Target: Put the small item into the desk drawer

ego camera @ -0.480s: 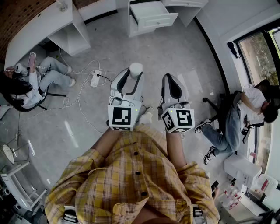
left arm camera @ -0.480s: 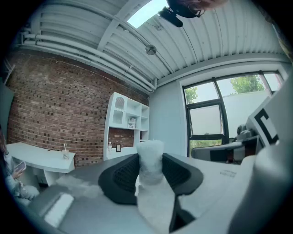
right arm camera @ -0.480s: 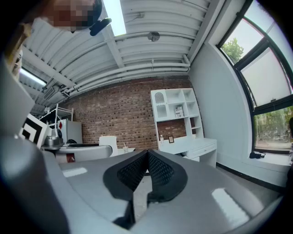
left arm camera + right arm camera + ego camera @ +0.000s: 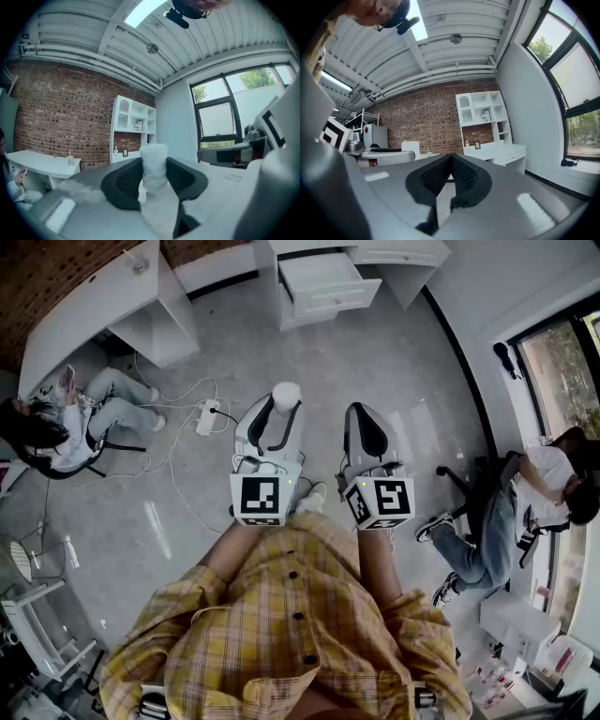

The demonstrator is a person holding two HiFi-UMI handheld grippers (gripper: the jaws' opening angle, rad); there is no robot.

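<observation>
A small white cylindrical item (image 4: pixel 285 395) (image 4: pixel 154 165) stands upright between the black pads of my left gripper (image 4: pixel 278 418) (image 4: pixel 154 174), which is shut on it at waist height over the floor. My right gripper (image 4: pixel 366 426) (image 4: pixel 450 174) is held beside it, shut with nothing between its pads. Ahead stands a white desk unit (image 4: pixel 389 263) whose drawer (image 4: pixel 323 282) is pulled out and looks empty. In both gripper views the same white desk and shelf unit (image 4: pixel 133 123) (image 4: pixel 485 117) shows against a brick wall.
A second white desk (image 4: pixel 89 306) runs along the brick wall at the left, with a seated person (image 4: pixel 70 423) below it. A power strip (image 4: pixel 207 415) and cables lie on the grey floor. Another person sits on a chair (image 4: pixel 530 498) by the window at the right.
The whole view has shifted: the drawer and desks sit a little lower and nearer in the head view. Both grippers keep their hold and spacing.
</observation>
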